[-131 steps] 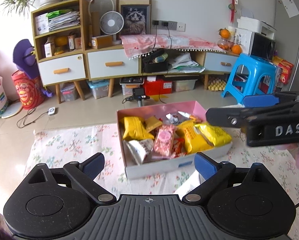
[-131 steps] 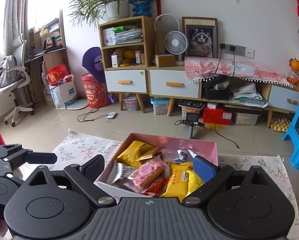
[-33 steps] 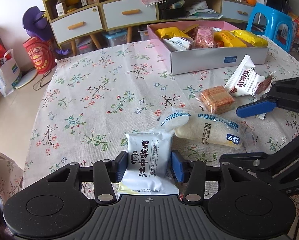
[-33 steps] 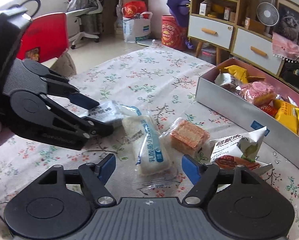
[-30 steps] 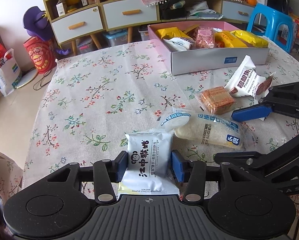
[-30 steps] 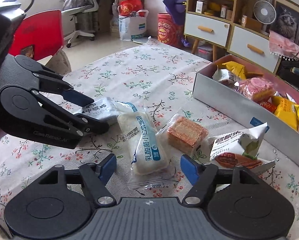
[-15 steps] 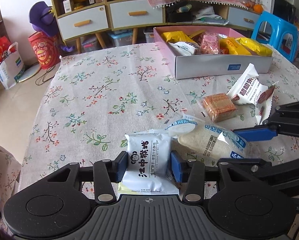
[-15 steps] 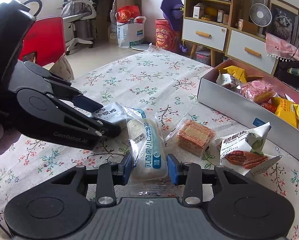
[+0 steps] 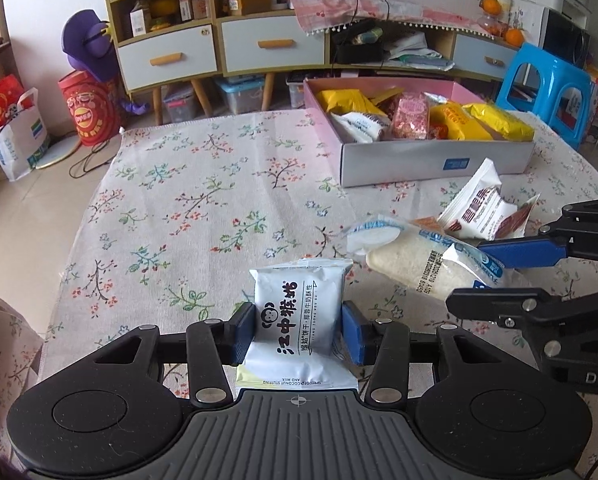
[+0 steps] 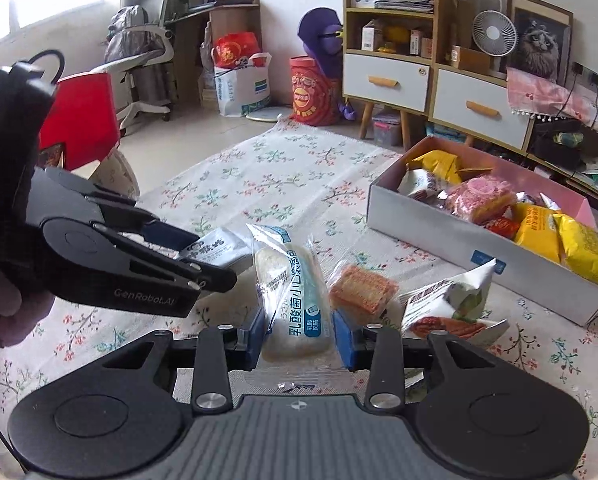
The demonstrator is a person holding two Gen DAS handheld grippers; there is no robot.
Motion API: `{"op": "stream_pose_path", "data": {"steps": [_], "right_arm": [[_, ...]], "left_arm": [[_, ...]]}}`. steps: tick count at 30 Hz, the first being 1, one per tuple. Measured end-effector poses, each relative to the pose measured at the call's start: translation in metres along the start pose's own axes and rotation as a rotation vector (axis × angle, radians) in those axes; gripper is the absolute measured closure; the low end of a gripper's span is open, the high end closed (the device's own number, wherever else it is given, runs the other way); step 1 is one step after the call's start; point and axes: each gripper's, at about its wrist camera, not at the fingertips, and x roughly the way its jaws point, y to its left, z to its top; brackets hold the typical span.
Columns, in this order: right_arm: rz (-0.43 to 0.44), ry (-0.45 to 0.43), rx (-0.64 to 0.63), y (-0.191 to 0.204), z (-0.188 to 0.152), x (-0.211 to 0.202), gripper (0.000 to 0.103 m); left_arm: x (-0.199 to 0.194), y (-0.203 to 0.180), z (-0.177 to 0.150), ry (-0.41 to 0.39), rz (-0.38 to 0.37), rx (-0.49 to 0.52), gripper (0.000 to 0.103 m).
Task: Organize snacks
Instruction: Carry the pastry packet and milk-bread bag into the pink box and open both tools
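White monkey-logo biscuit packet [image 9: 299, 316] — glossy, black lettering

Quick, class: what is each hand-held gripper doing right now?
Left hand-held gripper: closed on the white biscuit packet.
Right hand-held gripper: just closed on the clear-wrapped bread roll.
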Motion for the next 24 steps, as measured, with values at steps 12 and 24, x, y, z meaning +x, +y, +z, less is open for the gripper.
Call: {"op": "stream_pose_path", "data": {"steps": [12, 24], "right_arm": [[0.03, 0.063, 0.016, -0.011, 0.0, 0.011, 0.08], [0.003, 0.118, -0.06, 0.008, -0.014, 0.039, 0.068]], "left_arm": [[0.011, -0.012, 0.005, 0.054, 0.01, 0.025, 0.06], [0.015, -0.014, -0.004, 0.079, 0.025, 0.046, 0.06]]}}
